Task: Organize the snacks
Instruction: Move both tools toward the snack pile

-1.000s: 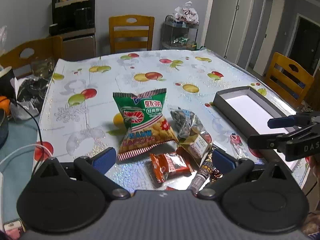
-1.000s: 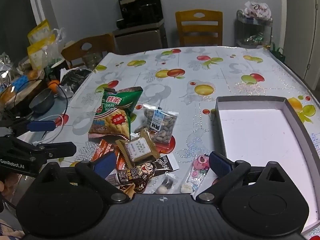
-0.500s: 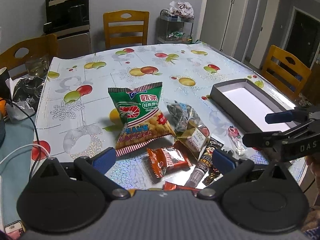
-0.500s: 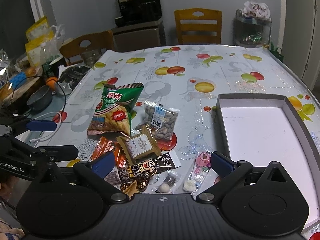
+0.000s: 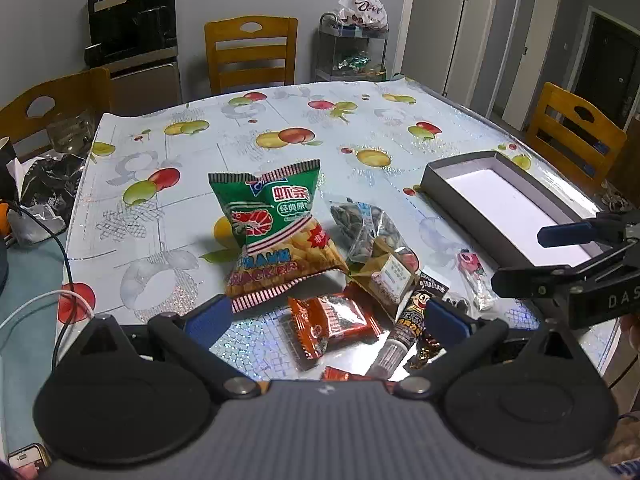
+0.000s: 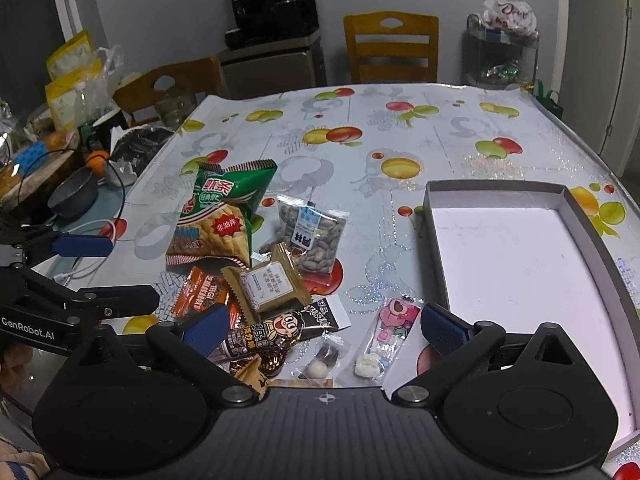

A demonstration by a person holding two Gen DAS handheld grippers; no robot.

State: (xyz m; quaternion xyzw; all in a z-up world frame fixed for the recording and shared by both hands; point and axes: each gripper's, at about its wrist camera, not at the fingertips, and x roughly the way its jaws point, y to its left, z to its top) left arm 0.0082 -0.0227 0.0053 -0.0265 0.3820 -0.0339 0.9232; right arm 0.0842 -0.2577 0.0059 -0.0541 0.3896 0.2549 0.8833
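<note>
Snacks lie in a loose heap on the bench [image 5: 280,112], on its fruit-print cloth, just left of a grey box [image 6: 496,188] with a white floor. The green prawn-cracker bag [image 5: 276,236] sits at the far left of the heap, with a clear pack of seeds [image 6: 314,232] beside it. Nearer me are a tan biscuit packet [image 6: 266,282], an orange wrapper [image 5: 328,322] and a dark cartoon-printed bar [image 6: 276,330]. A pink candy strip [image 6: 390,330] lies closest to the box, not touching it. My left fingers [image 5: 326,314] are spread wide above the orange wrapper, gripping nothing. My right fingers [image 6: 322,326] are equally wide apart over the near edge of the heap, also bare.
</note>
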